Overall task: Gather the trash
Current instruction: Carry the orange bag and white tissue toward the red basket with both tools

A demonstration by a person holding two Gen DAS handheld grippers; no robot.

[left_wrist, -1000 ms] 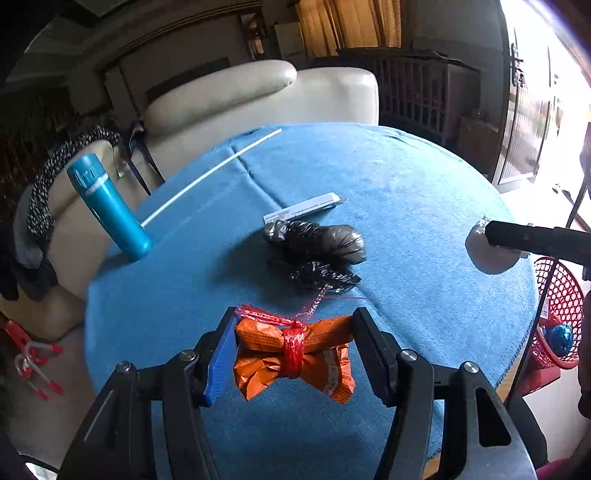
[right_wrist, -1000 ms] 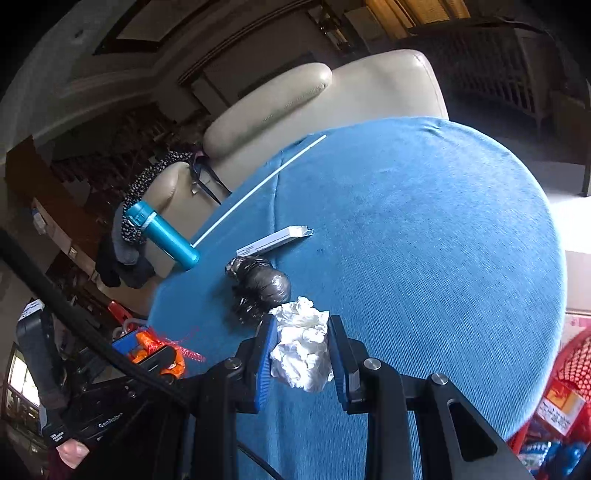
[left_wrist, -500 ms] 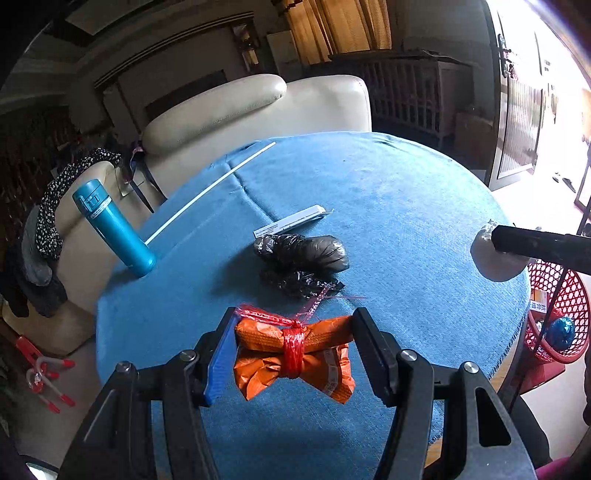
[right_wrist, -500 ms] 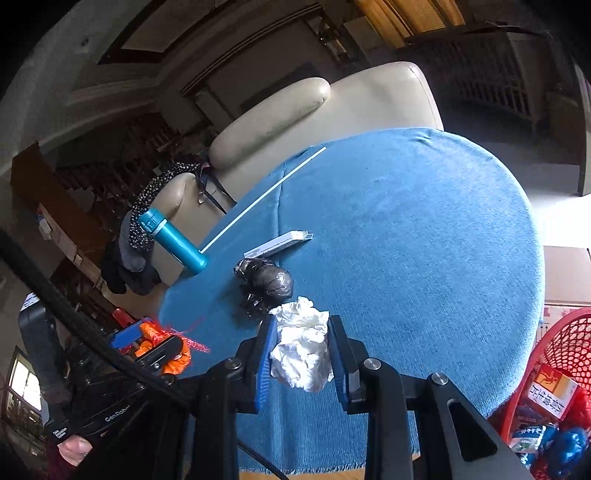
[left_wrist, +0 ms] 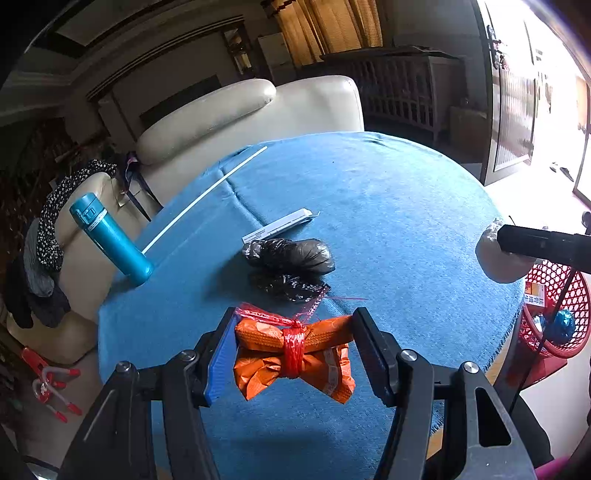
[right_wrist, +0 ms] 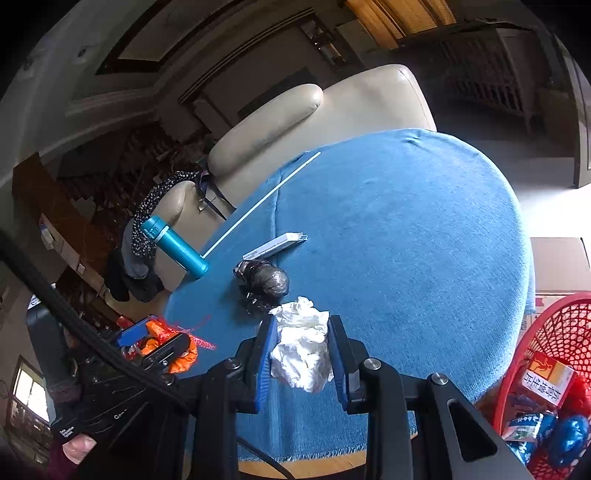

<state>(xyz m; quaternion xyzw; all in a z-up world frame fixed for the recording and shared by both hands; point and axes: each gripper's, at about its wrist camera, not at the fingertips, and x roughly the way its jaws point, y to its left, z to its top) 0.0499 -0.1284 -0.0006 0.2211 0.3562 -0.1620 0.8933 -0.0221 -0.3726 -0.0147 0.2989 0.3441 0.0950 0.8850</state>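
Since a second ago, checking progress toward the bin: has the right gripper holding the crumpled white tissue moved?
Yes. The right gripper with the crumpled white tissue has pulled back toward the table's near edge, nearer the red basket.

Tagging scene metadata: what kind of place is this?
Most likely a home living room: a cream leather sofa behind a round table under a blue cloth, curtained windows, and a red mesh trash basket on the floor beside the table.
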